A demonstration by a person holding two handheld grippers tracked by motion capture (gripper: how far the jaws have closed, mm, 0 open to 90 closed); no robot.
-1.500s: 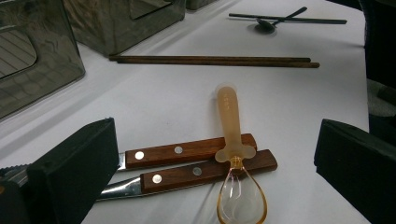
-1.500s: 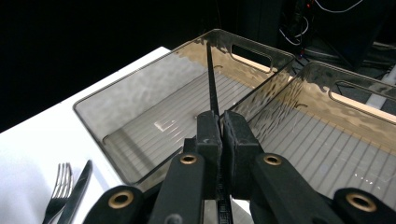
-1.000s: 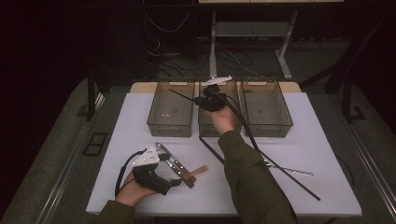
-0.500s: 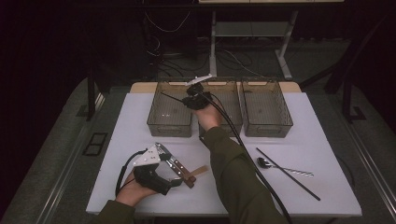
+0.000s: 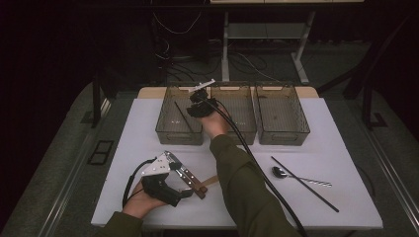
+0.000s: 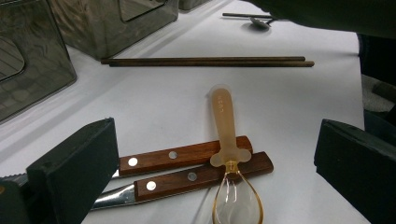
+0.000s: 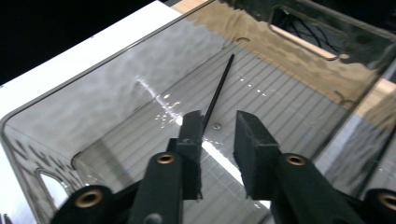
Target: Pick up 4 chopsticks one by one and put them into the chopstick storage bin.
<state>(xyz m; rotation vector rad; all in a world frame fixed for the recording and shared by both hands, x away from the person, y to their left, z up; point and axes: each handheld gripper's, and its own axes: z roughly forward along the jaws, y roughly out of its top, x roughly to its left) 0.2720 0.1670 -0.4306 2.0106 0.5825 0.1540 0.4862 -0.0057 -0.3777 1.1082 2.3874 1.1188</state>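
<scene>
High view: my right claw (image 5: 197, 98) hangs over the left bin (image 5: 168, 129) w/ a black chopstick (image 5: 184, 117) lying inside, just beside it. My left claw (image 5: 185, 183) rests on the tabletop (image 5: 148, 118) by two knives (image 5: 190, 177).

Left claw view: jaws wide apart, nothing in them.

Right claw view: jaws have just been opening; chopstick (image 7: 218, 88) sits loose by the left jaw on the bin floor.

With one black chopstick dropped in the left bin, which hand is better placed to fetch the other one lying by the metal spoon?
Probably the right. The right tool, its jaws just opened, hangs over the left bin with the chopstick free between them. The other chopstick lies on that arm's side; the left tool rests open by the knives.
</scene>
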